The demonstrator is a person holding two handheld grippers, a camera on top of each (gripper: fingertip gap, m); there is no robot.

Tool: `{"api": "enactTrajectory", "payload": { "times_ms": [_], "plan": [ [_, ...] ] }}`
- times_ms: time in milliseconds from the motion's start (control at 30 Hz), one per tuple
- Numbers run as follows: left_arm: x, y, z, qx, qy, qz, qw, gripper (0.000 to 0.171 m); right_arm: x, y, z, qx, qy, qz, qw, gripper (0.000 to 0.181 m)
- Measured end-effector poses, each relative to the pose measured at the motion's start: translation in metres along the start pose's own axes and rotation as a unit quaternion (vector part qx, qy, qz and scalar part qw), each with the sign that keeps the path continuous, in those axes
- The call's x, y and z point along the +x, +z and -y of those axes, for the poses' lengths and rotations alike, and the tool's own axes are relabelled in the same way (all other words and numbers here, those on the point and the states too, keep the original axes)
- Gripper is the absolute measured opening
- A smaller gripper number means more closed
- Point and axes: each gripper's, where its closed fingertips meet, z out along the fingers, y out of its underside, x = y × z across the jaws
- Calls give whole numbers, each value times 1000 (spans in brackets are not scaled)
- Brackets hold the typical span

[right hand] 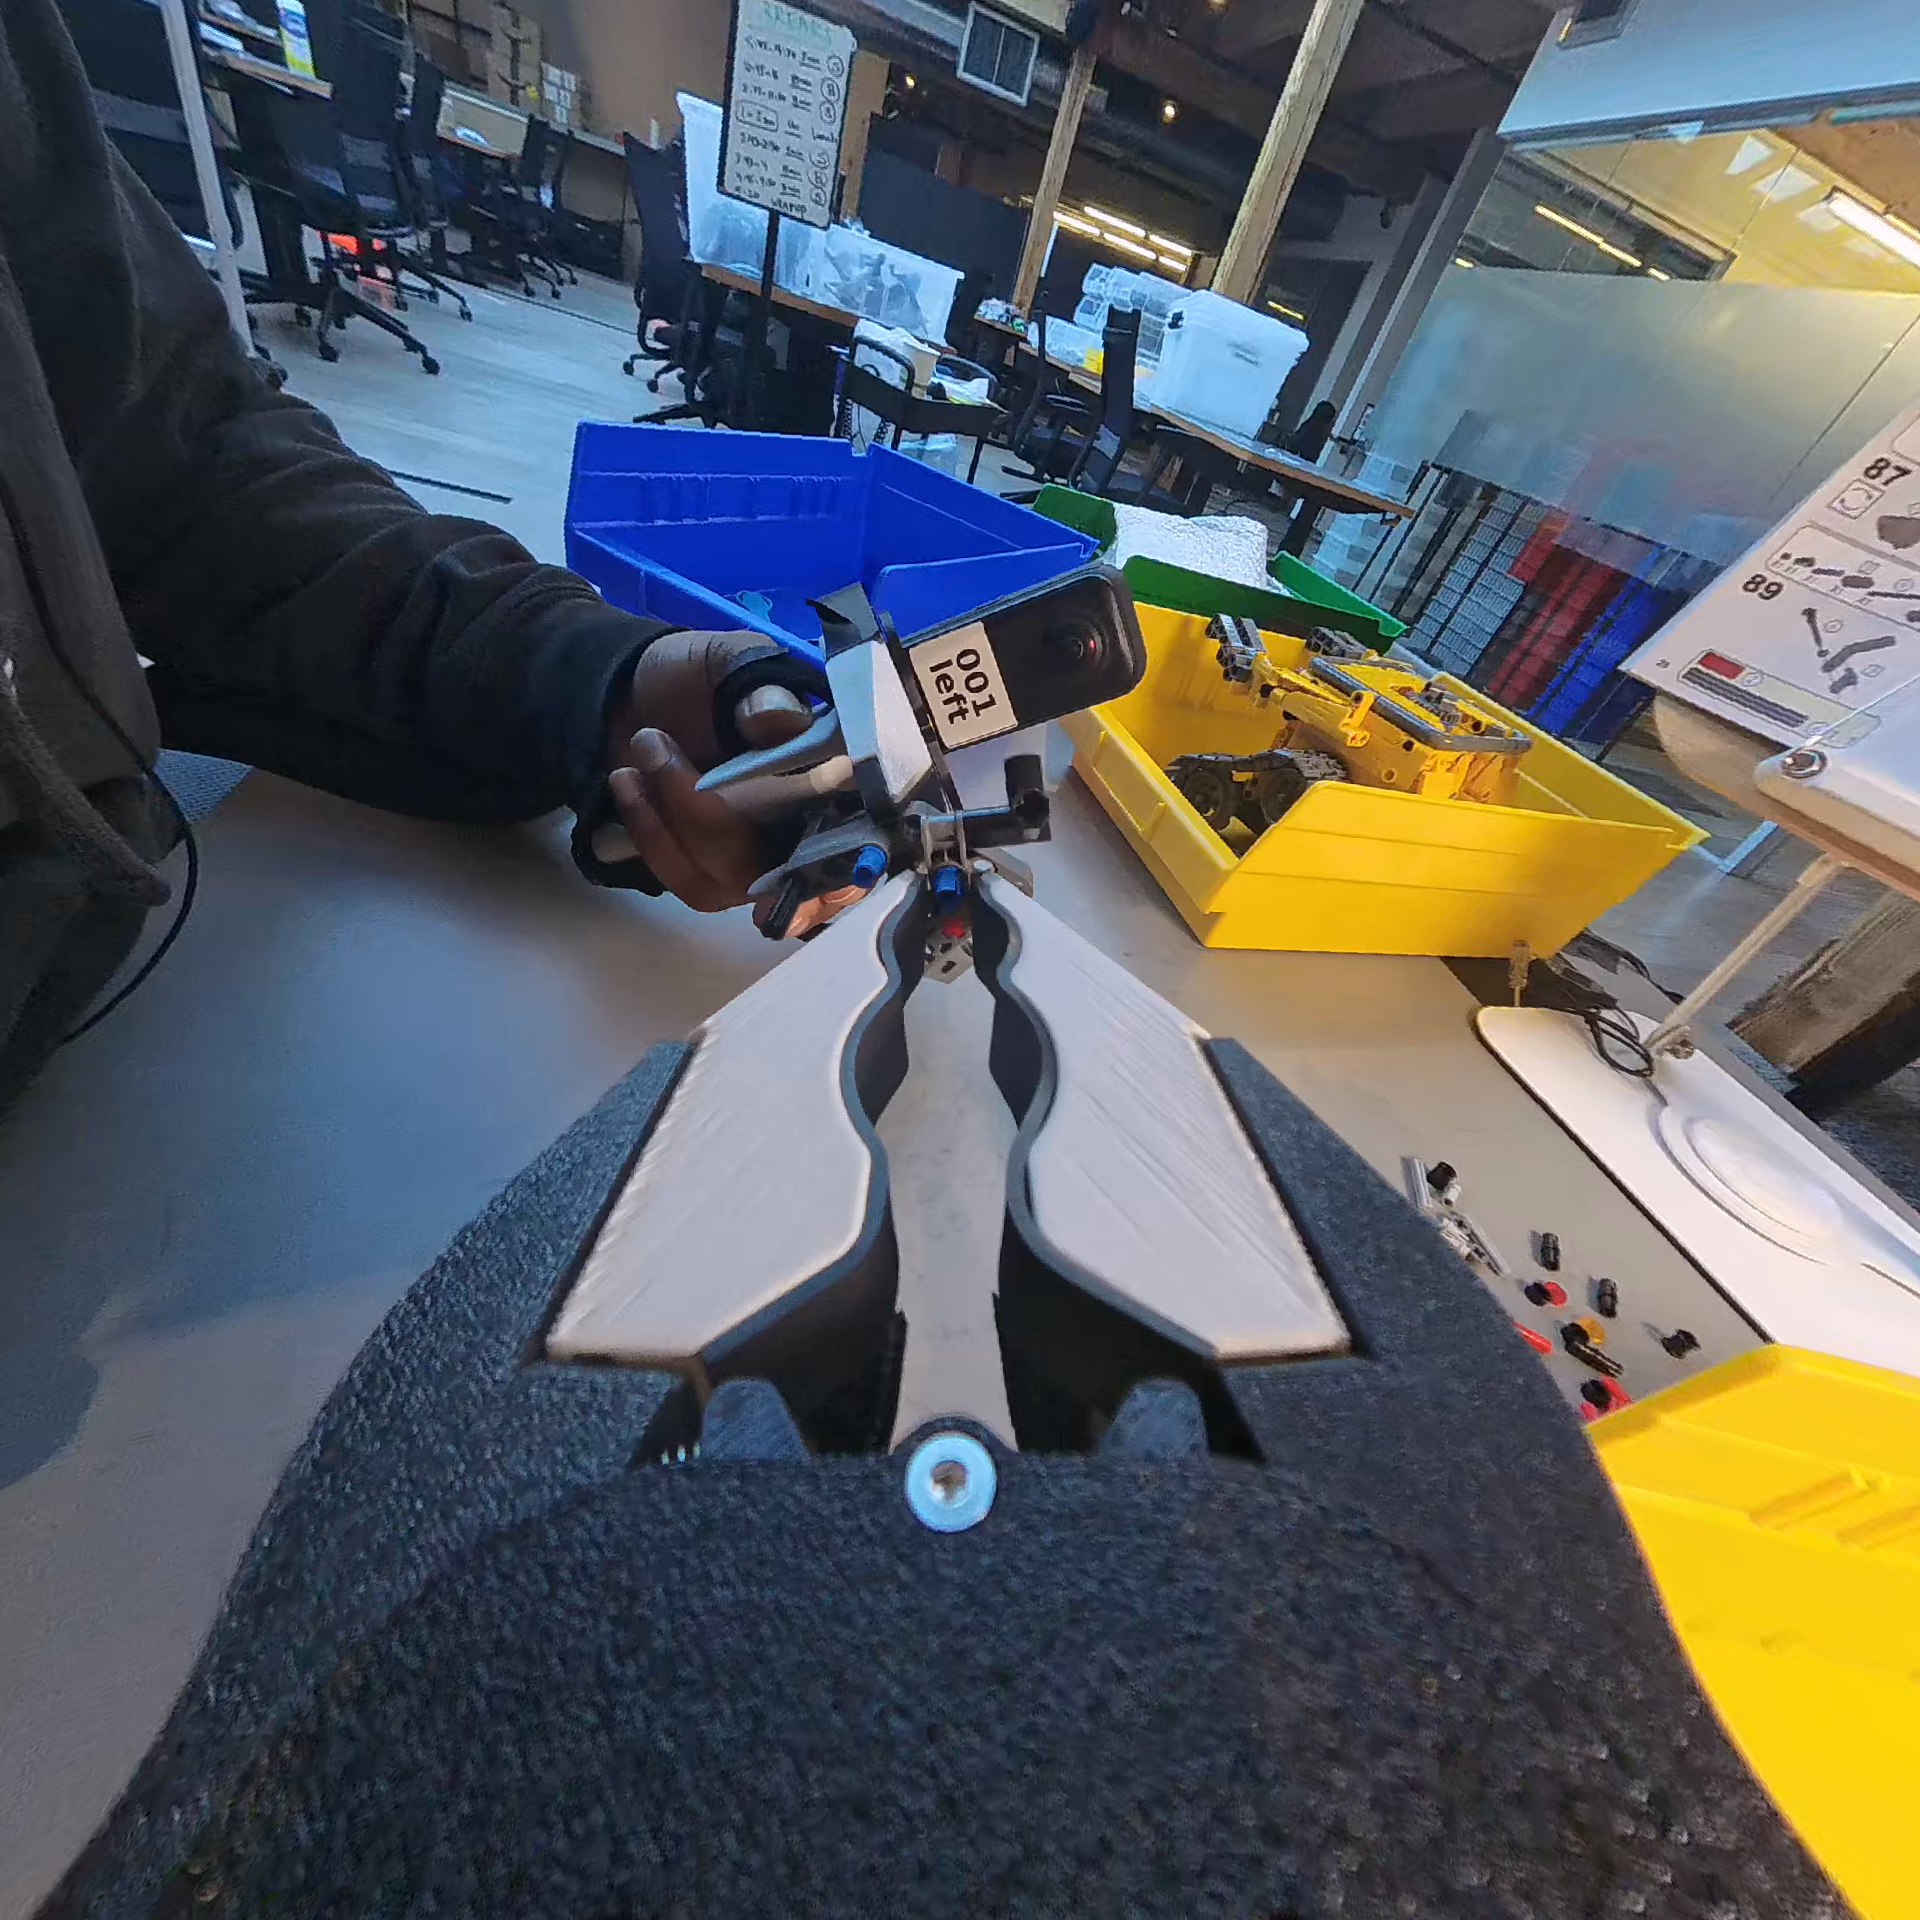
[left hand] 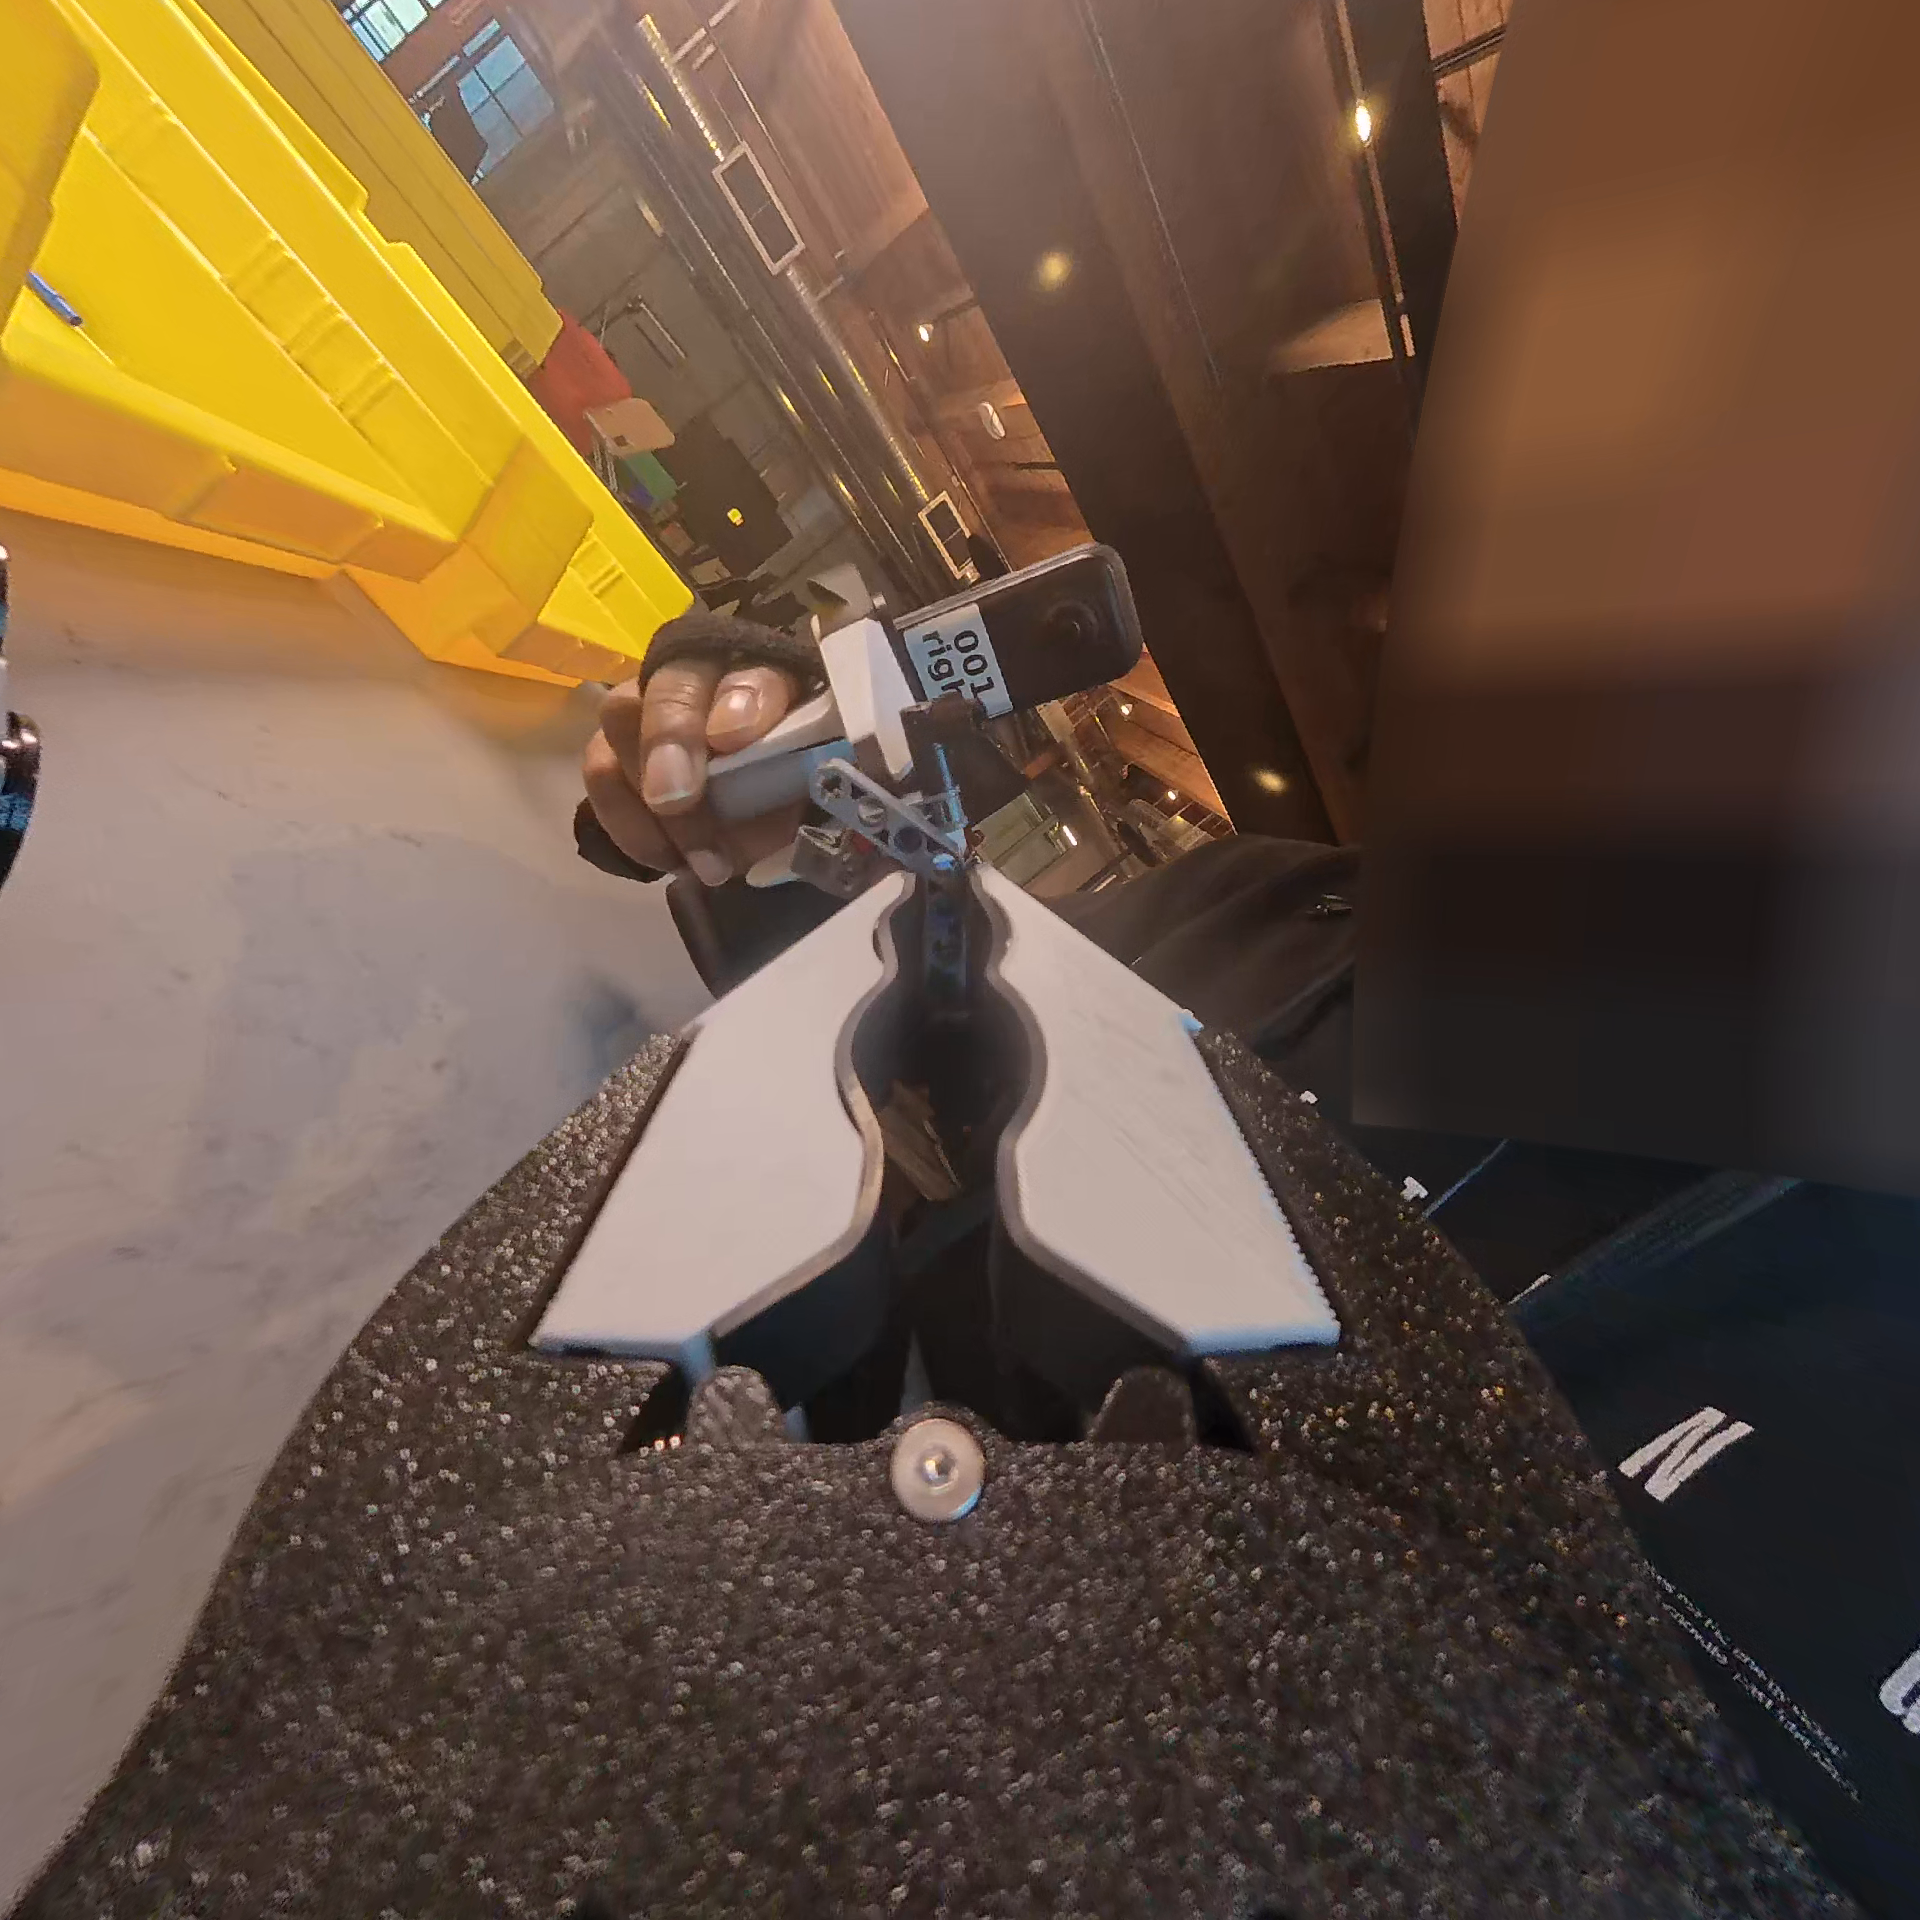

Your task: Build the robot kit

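My left gripper [left hand: 943, 883] is shut on a small brick assembly. A dark beam [left hand: 948, 940] of it sits between the fingers, and a grey holed beam [left hand: 878, 808] sticks out past the tips. My right gripper [right hand: 948, 891] meets it tip to tip above the table and is shut on the same assembly. Its blue pin [right hand: 945, 883] and a grey piece [right hand: 951, 954] show between the right fingers. Each view shows the opposite gripper with its camera [right hand: 1049, 644] and the gloved hand [right hand: 686, 821] holding it.
A yellow bin [right hand: 1382, 883] holding a yellow tracked model [right hand: 1371, 727] stands to the right, with blue [right hand: 727, 520] and green [right hand: 1247, 592] bins behind it. An instruction booklet [right hand: 1808, 603] on a white stand and several loose small parts [right hand: 1548, 1288] lie at right. Another yellow bin [right hand: 1787, 1558] is near right. My two grippers' fingertips are within a few centimetres of each other.
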Motion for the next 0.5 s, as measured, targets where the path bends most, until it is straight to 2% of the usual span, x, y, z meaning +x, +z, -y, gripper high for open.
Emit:
{"api": "enactTrajectory", "payload": {
  "times_ms": [133,500],
  "plan": [
    [-1,-1,-1,1,-3,3,1000,7,0,0,1,-3,-10,-3,1000,5],
    [5,1,-13,-39,14,-4,999,7,-11,2,4,24,52,45,997,4]
  ]
}}
